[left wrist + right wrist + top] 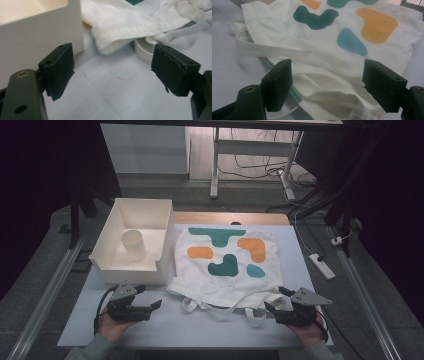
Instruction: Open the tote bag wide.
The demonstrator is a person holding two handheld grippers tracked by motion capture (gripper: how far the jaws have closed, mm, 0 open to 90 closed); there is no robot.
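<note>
Both grippers rest wide open, holding nothing. The tote bag [227, 262] lies flat on the desk [90, 315], between left gripper [156, 304] and right gripper [269, 307], just ahead of both.

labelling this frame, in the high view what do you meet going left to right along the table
left tongs → white bin with a paper cup inside → white tote bag printed with green, orange and blue shapes → right tongs

Tote bag [225, 265] woven cloth, matt; bin [132, 242] apparently smooth plastic.
</note>
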